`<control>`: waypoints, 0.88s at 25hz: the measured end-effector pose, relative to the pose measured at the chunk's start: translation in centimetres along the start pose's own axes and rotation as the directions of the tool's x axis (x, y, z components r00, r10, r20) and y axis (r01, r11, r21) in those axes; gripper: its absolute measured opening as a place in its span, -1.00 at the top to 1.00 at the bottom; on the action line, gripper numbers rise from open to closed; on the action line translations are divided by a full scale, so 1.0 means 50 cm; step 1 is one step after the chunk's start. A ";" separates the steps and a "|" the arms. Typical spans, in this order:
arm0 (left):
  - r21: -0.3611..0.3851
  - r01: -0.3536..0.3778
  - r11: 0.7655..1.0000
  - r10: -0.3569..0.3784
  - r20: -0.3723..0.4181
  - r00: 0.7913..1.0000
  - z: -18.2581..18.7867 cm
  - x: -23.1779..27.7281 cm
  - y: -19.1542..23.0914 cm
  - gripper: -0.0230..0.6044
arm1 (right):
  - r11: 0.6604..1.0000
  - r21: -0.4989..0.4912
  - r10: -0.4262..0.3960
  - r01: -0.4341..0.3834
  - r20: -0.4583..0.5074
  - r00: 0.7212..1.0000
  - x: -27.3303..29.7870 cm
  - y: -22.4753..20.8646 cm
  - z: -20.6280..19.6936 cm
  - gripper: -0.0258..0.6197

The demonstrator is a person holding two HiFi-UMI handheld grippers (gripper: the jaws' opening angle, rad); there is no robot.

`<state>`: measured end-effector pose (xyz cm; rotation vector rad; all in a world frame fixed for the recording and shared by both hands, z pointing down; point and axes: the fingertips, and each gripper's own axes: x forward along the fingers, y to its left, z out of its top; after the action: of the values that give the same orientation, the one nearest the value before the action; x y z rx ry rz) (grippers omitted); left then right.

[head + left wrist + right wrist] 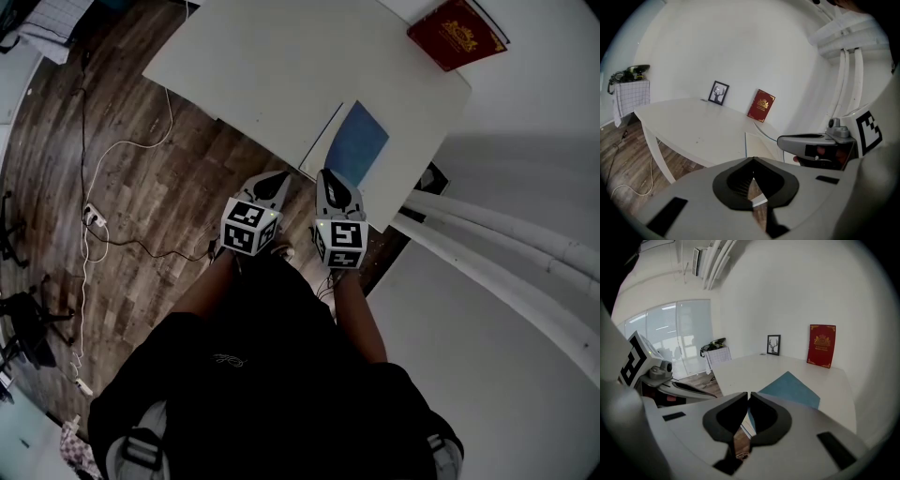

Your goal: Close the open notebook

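Note:
The open notebook lies at the near corner of the white table, with a blue half on the right and a white page on the left. It shows as a pale page in the left gripper view and as a blue sheet in the right gripper view. My left gripper hangs just off the table's near edge, shut with nothing in it. My right gripper is beside it at the notebook's near edge, its jaws almost together and holding nothing.
A red book leans on the wall at the table's far side, next to a small framed picture. Cables trail over the wooden floor on the left. White pipes run along the wall on the right.

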<state>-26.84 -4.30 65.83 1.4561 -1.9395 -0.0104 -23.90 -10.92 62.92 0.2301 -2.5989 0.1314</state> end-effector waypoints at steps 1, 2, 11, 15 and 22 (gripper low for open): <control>-0.004 -0.004 1.000 0.004 0.000 1.000 -0.001 -0.001 0.006 0.92 | 1.000 0.001 0.006 -0.006 -0.005 1.000 0.007 0.003 -0.003 0.80; -0.010 -0.008 1.000 0.008 0.001 1.000 -0.002 -0.002 0.012 0.92 | 1.000 0.004 0.011 -0.011 -0.012 1.000 0.013 0.006 -0.007 0.80; -0.050 -0.031 0.998 0.030 -0.010 0.999 -0.015 -0.001 0.055 0.92 | 0.999 0.012 0.045 -0.045 -0.078 0.996 0.061 0.024 -0.041 0.80; -0.040 -0.040 0.998 0.039 -0.017 0.999 -0.016 0.004 0.069 0.92 | 0.998 0.011 0.062 -0.061 -0.112 0.992 0.081 0.031 -0.062 0.80; -0.056 -0.056 0.997 0.055 -0.022 0.998 -0.017 0.003 0.090 0.92 | 0.996 0.022 0.087 -0.084 -0.158 0.984 0.102 0.038 -0.089 0.80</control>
<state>-30.17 -2.46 68.37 1.3599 -1.9467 -0.0245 -26.38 -9.15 69.24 0.1086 -2.4499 0.1926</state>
